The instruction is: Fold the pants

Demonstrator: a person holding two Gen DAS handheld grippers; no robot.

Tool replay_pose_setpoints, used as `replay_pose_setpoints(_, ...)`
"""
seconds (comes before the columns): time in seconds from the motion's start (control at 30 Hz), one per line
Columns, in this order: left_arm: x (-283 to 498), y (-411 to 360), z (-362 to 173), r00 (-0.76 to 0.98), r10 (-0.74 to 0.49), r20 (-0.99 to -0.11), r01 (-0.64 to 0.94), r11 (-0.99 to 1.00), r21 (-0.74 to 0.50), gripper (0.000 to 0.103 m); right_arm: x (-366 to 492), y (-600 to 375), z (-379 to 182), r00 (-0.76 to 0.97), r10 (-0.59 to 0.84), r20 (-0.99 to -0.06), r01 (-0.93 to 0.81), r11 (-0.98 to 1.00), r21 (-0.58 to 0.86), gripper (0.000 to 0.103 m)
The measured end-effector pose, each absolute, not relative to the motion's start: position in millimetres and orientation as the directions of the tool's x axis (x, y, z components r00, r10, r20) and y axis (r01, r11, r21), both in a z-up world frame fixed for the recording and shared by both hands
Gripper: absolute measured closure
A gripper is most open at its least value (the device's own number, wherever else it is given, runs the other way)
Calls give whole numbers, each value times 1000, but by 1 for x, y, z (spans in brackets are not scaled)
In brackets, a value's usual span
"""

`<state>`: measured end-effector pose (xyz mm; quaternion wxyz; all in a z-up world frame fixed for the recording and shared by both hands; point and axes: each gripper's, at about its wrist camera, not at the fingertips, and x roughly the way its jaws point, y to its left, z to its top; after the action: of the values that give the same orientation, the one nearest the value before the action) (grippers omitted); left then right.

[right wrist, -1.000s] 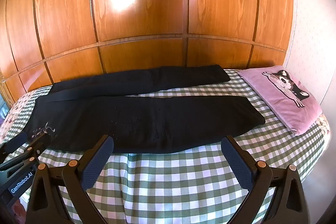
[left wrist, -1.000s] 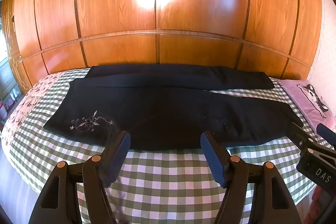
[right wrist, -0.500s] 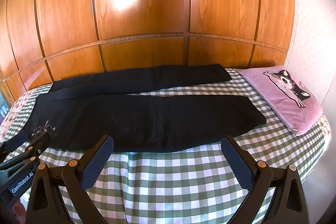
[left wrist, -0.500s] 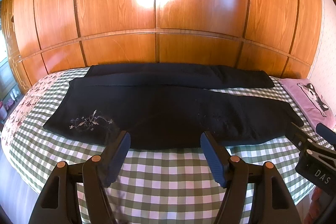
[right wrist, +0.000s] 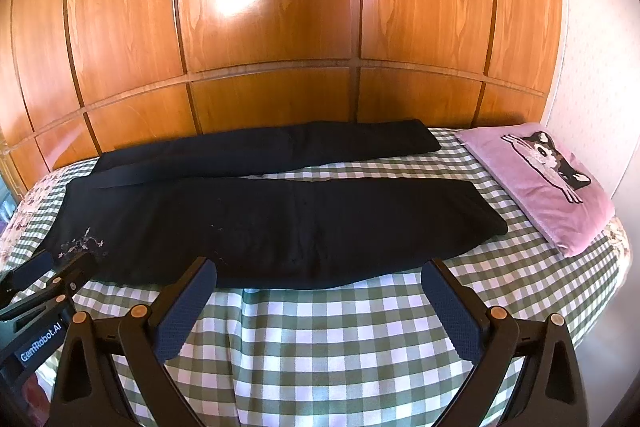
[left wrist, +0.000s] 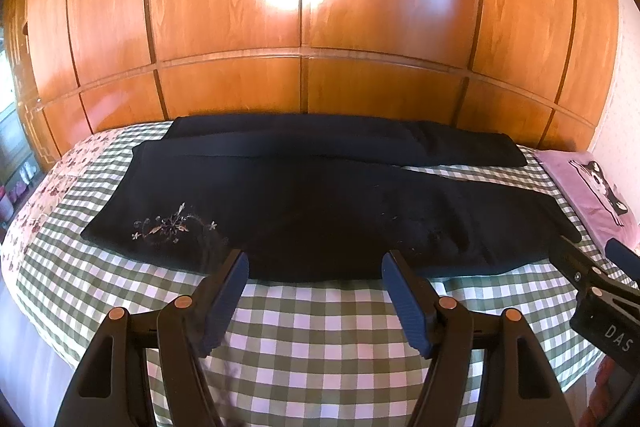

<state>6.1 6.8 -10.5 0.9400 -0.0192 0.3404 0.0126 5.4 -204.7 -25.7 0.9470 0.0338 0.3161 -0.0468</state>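
Black pants lie spread flat across a green-checked bed, waist to the left with a floral embroidery, the two legs running right. They also show in the right wrist view. My left gripper is open and empty, hovering at the near edge of the pants' middle. My right gripper is open wide and empty, just in front of the near leg. Each gripper shows at the edge of the other's view: the right one and the left one.
A wooden panelled wardrobe stands right behind the bed. A pink pillow with a cat picture lies at the right end of the bed, next to a pale wall. Floral sheet shows at the bed's left end.
Both grippers stay open and almost still; the view has shifted only very slightly. The pants have not moved.
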Motion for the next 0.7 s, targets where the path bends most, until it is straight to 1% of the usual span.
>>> replay_pose_setpoints(0.17, 11, 13, -15, 757, 5, -654, -51, 997, -52, 32, 9, -211, -29, 786, -78, -613, 125, 992, 33, 0)
replay_pose_setpoints(0.27, 19, 22, -23, 719, -31, -694, -46, 995, -93, 32, 15, -217, -35, 762, -107, -638, 150, 989, 13, 0)
replay_pose_setpoints(0.33, 24, 34, -32, 678, -124, -725, -30, 980, -196, 32, 25, -224, -46, 716, -130, -686, 163, 987, -17, 0)
replay_pose_setpoints(0.37, 26, 42, -39, 649, -168, -742, -42, 966, -256, 32, 28, -227, -52, 699, -128, -704, 163, 986, -18, 0)
replay_pose_setpoints(0.43, 29, 60, -51, 612, -246, -752, -98, 919, -381, 32, 34, -233, -60, 680, -125, -723, 166, 986, -15, 0)
replay_pose_setpoints(0.5, 33, 71, -60, 580, -250, -775, -136, 909, -395, 33, 39, -243, -69, 657, -128, -743, 183, 983, -8, 0)
replay_pose_setpoints(0.63, 40, 93, -76, 589, -209, -781, -193, 902, -387, 34, 45, -265, -81, 649, -37, -760, 194, 974, 118, 0)
replay_pose_setpoints(0.7, 42, 108, -85, 602, -195, -774, -228, 887, -401, 34, 48, -281, -89, 655, 54, -754, 190, 954, 234, 2)
